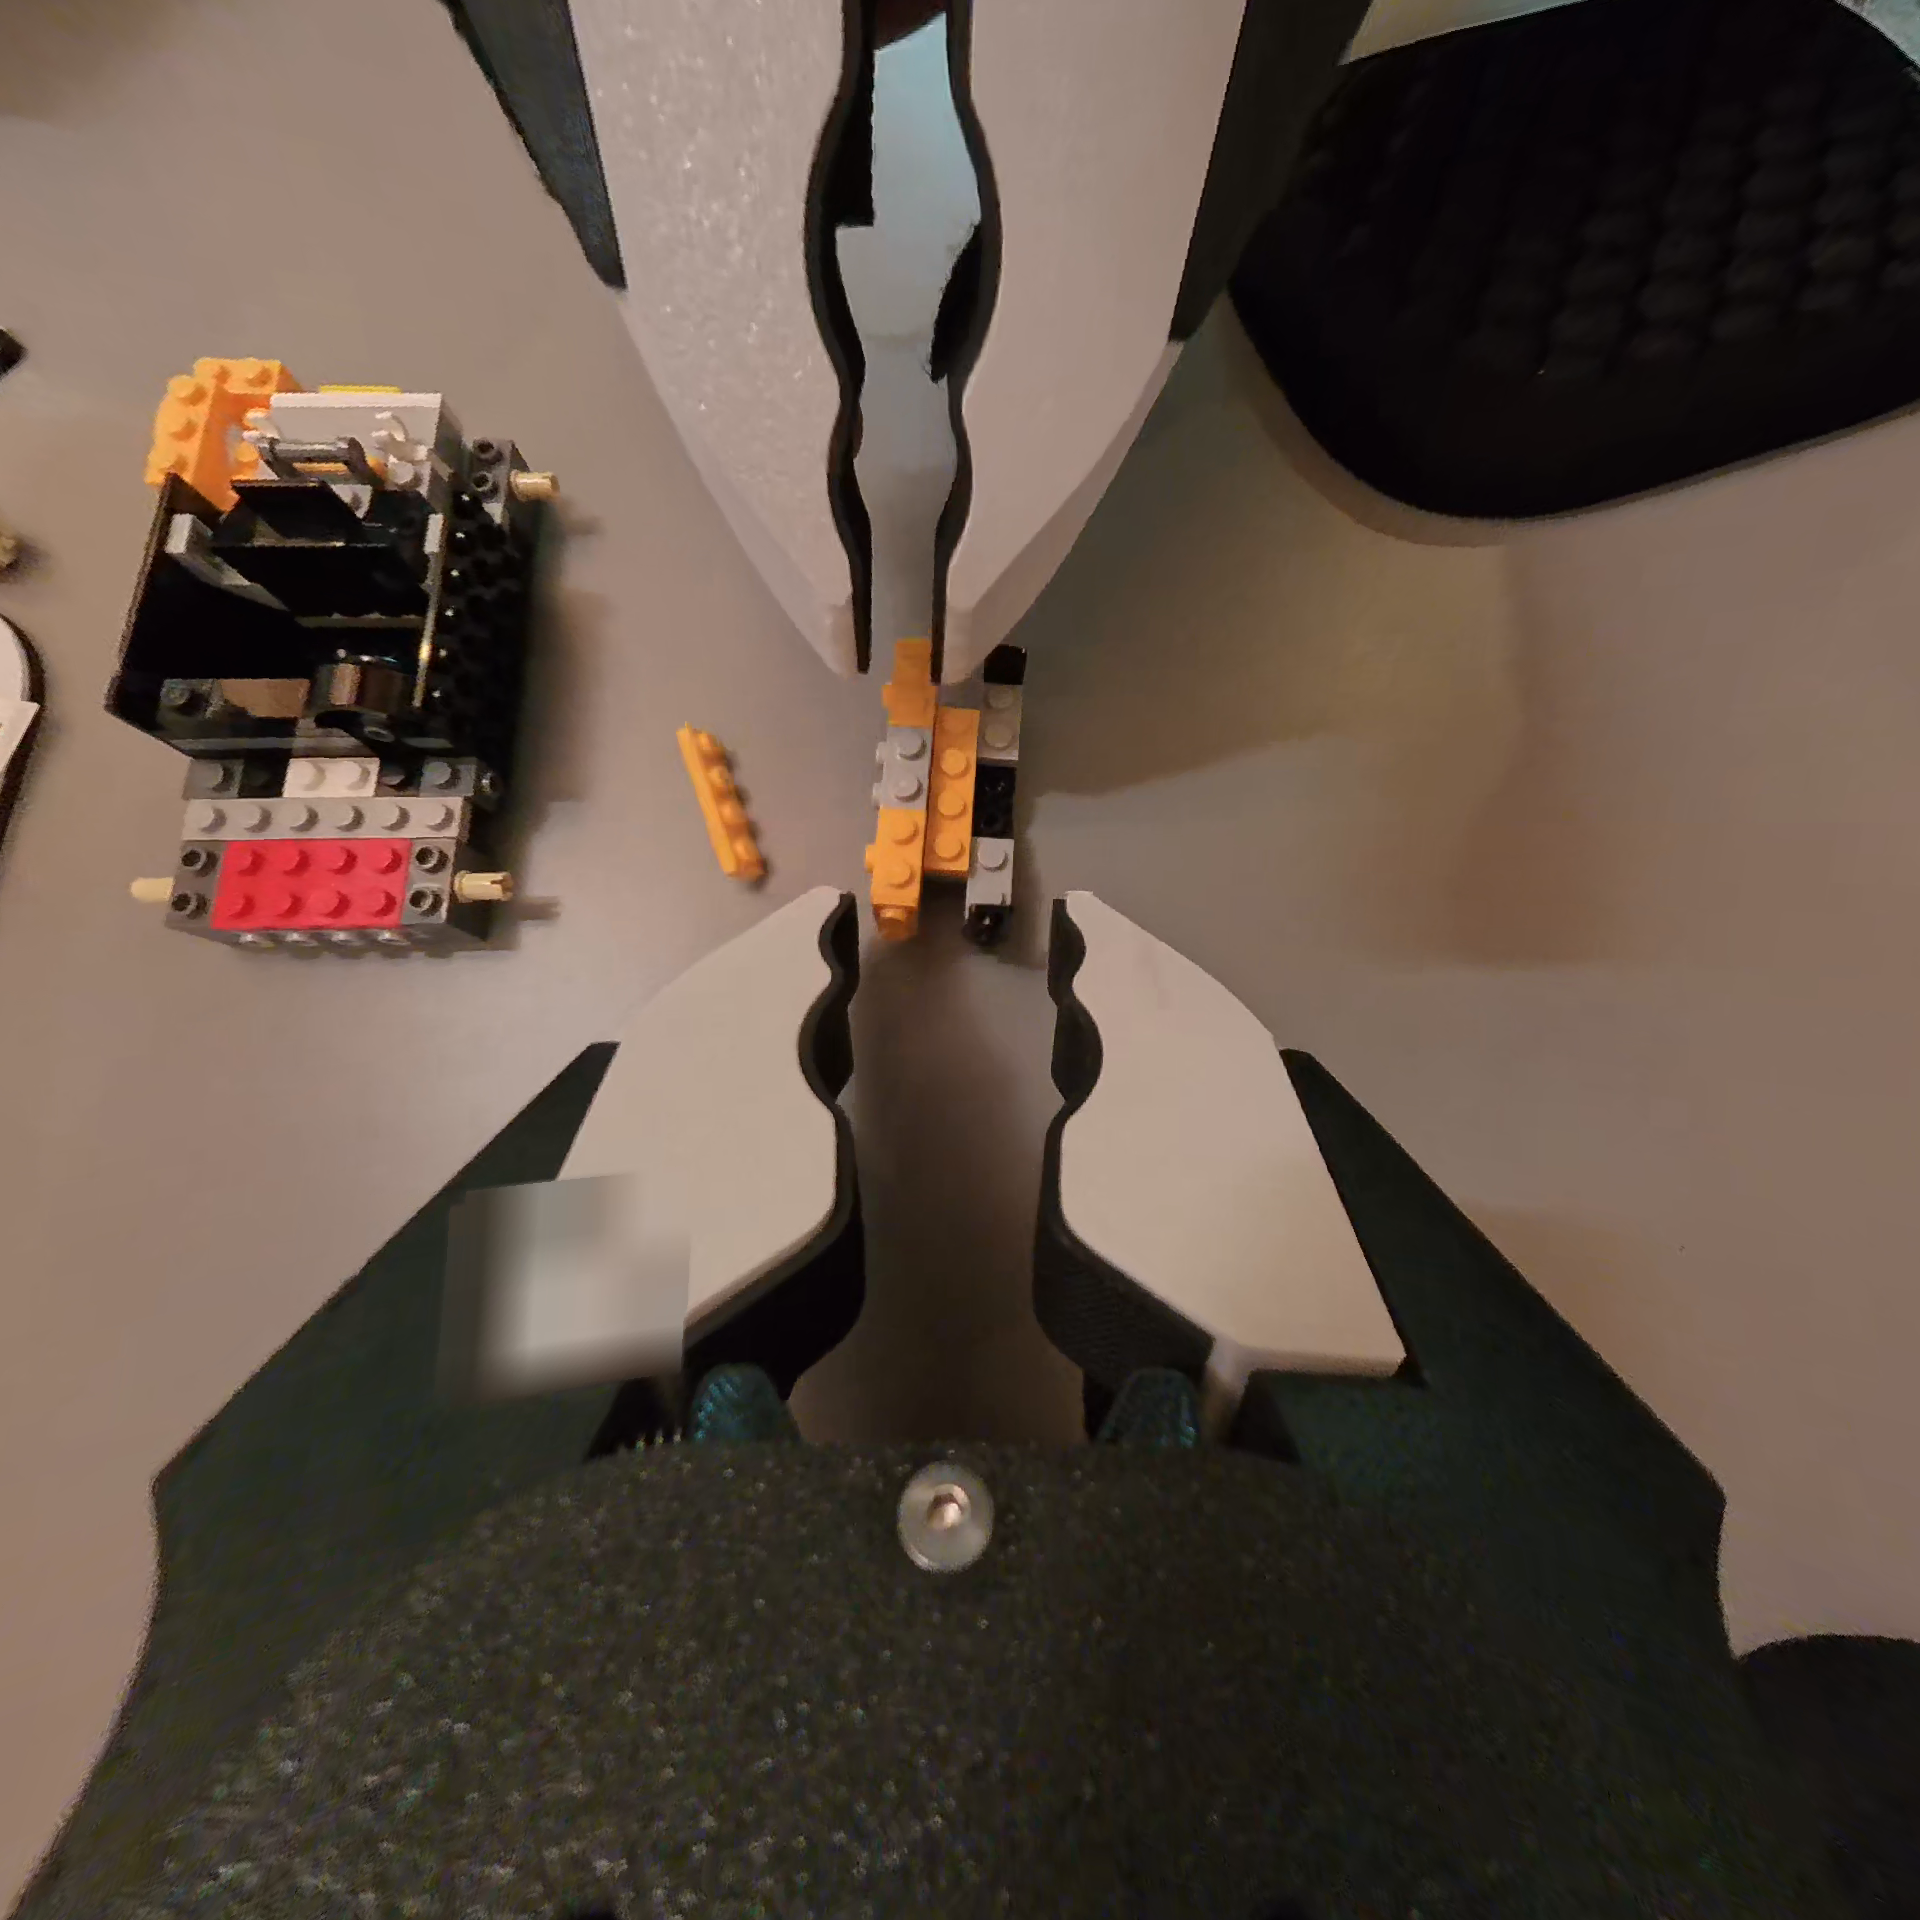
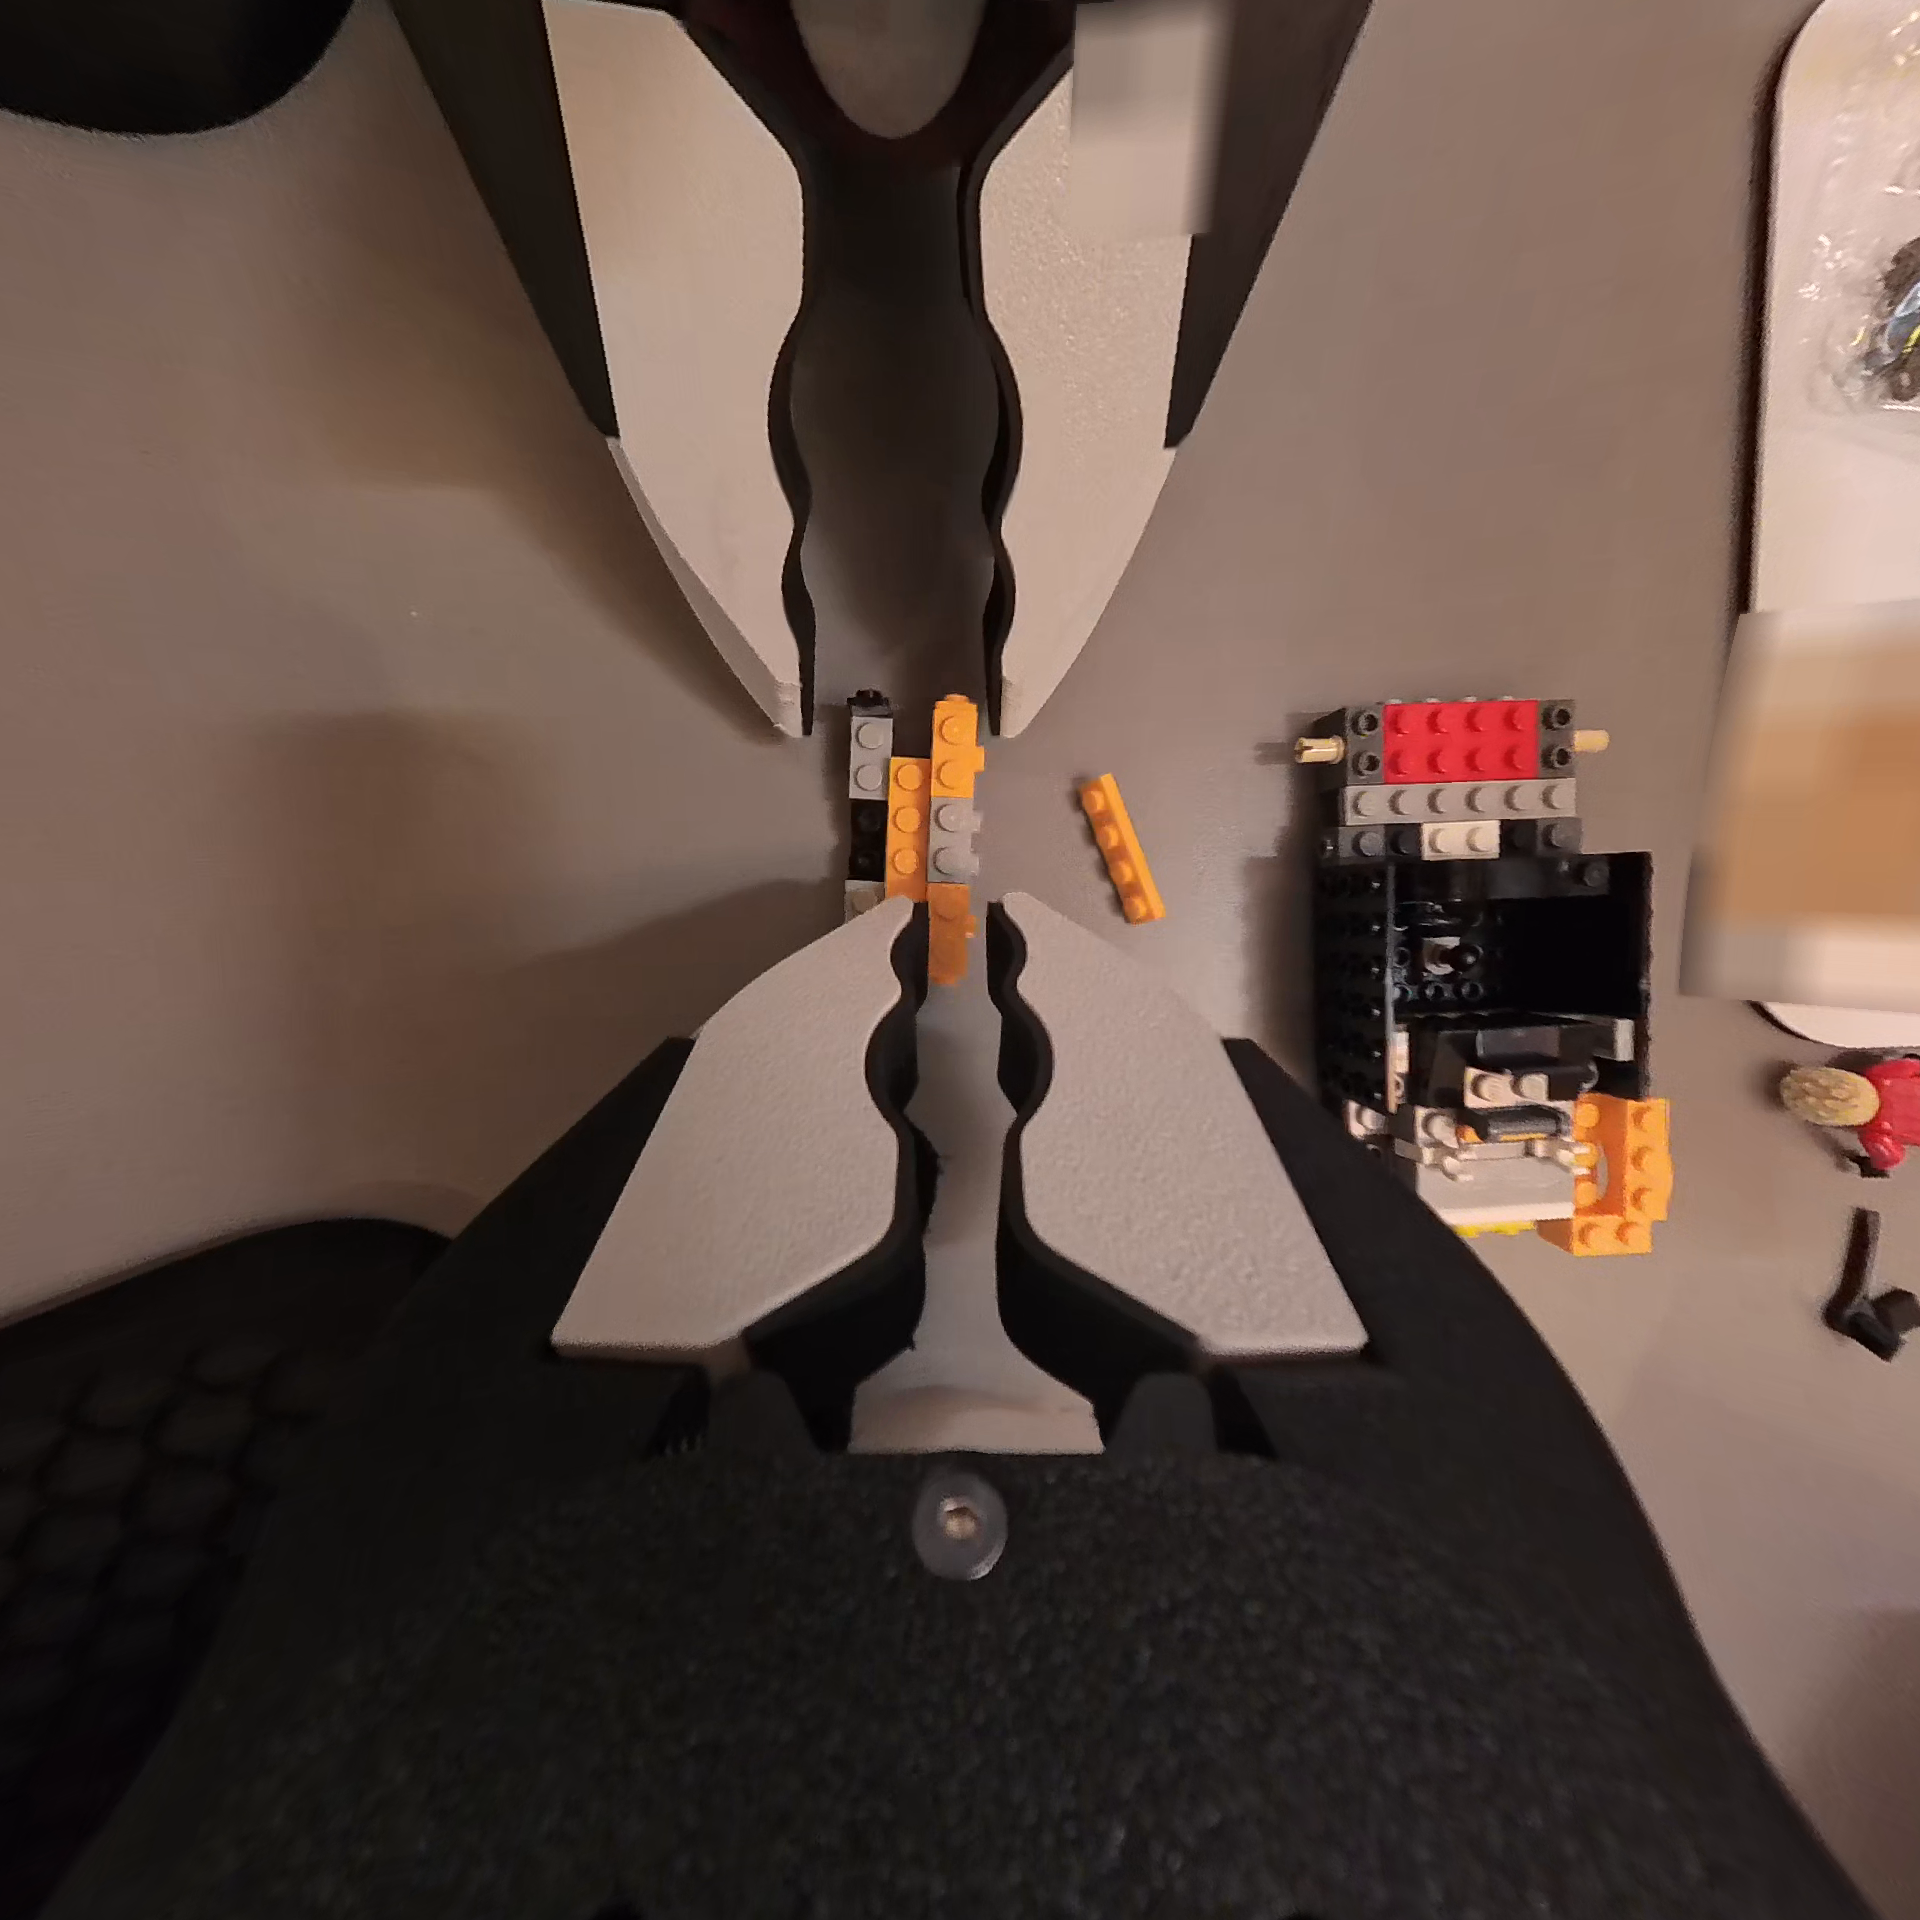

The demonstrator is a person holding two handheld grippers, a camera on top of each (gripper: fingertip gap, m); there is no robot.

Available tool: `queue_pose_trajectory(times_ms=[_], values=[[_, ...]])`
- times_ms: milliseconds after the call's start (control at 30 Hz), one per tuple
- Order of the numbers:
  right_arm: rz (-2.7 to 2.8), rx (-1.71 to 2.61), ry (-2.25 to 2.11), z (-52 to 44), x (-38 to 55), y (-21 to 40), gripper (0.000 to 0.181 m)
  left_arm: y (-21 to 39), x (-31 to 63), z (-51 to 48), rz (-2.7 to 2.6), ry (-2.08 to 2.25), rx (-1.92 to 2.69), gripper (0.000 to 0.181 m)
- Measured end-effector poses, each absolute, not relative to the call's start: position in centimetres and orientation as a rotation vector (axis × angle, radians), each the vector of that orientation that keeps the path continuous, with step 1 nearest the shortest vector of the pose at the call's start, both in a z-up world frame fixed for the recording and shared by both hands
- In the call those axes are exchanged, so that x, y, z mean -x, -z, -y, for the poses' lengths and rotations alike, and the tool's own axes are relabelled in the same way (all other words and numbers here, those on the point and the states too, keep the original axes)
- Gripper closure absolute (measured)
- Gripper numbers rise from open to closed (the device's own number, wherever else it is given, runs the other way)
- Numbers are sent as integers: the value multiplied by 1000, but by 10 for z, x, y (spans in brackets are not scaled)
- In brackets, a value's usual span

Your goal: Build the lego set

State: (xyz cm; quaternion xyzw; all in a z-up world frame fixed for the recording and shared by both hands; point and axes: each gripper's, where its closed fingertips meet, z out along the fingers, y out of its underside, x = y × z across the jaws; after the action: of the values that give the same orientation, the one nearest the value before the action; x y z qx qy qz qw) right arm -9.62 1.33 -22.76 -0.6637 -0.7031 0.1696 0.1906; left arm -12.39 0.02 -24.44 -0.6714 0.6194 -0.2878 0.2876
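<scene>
— What is closest to us here?

— The left gripper [image 1: 951,914], its two pale fingers standing clearly apart with nothing between them. Their tips stop just short of the small orange, grey and black brick assembly [image 1: 940,790] lying on the grey table [image 1: 1455,935].

— And the other one?

— The right gripper [image 2: 951,920] comes from the opposite end. Its jaws are nearly together and pinch the orange end of that same assembly [image 2: 920,821] (I see the orange strip going in between the tips).

— What lies around?

— A loose orange plate [image 1: 722,800] just beside the assembly, and further to the side the bigger model [image 1: 322,665], black with a red brick and tan pegs. Nothing stands between the grippers and the assembly. A dark mesh chair [image 1: 1610,291] is past the table edge.

— Does one view show more?

— Yes. Only the right wrist view shows a white tray [image 2: 1787,416] with a clear bag of parts [image 2: 1870,312], a small red figure [image 2: 1891,1117] and a black piece [image 2: 1870,1314] near the model [image 2: 1475,966]. The loose plate [image 2: 1122,847] appears there too.
</scene>
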Motion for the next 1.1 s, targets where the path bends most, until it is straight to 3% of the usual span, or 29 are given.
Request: queue_pose_trajectory(times_ms=[200, 433, 667, 867, 1100], values=[[1888, 1804, -457, -43, 98, 213, 172, 240, 129, -13, -1577, 750, 1826, 155], [2079, 1702, -406, -56, 104, 249, 167, 235, 134, -15, -1540, 768, 1825, 154], [2185, 1705, -413, -54, 113, 255, 168, 243, 123, -10, -1572, 813, 1788, 138], [2199, 1803, -429, -51, 113, 255, 174, 249, 118, -3, -1608, 772, 1793, 154], [2116, 1848, -540, -16, 107, 218, 174, 251, 116, 1, -1632, 720, 1784, 155]])
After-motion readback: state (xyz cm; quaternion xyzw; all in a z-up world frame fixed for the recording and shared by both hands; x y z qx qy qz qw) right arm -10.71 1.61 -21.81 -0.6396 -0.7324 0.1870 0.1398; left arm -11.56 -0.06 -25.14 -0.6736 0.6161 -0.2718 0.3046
